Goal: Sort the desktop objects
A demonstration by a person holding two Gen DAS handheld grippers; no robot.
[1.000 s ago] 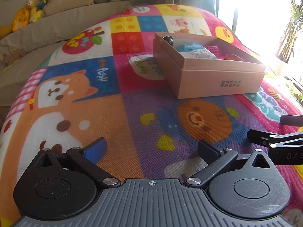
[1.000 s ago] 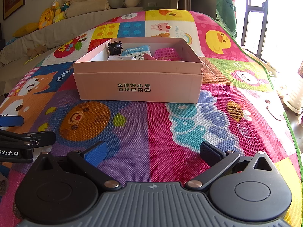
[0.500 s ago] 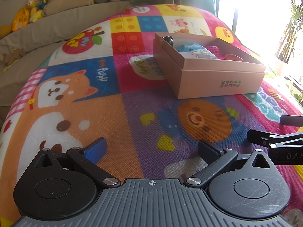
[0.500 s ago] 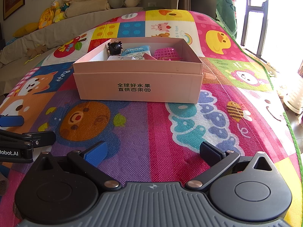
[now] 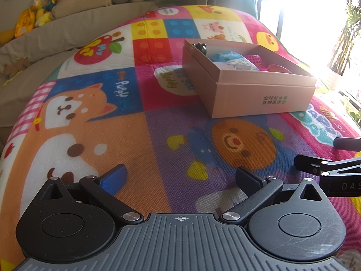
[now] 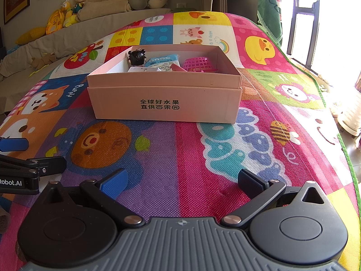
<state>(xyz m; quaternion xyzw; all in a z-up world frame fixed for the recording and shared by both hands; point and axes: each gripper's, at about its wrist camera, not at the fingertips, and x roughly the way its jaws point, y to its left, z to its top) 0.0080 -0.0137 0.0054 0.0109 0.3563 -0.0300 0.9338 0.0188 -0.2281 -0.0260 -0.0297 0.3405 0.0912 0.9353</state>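
A pink cardboard box (image 6: 164, 100) stands on the colourful play mat (image 6: 203, 149); it also shows in the left wrist view (image 5: 259, 97). Inside it lie a black-haired doll (image 6: 136, 57), a blue packet (image 6: 161, 61), a pink mesh basket (image 6: 197, 64) and a white item (image 6: 144, 69). My left gripper (image 5: 180, 177) is open and empty, low over the mat, near and left of the box. My right gripper (image 6: 181, 180) is open and empty in front of the box. Each gripper's fingers show at the other view's edge.
A beige sofa (image 6: 67, 36) with plush toys (image 6: 67, 15) and cushions runs along the back left. A bright window (image 6: 327, 22) and a green blanket (image 6: 269, 11) are at the right. The mat's green edge (image 6: 352, 169) drops to the floor at the right.
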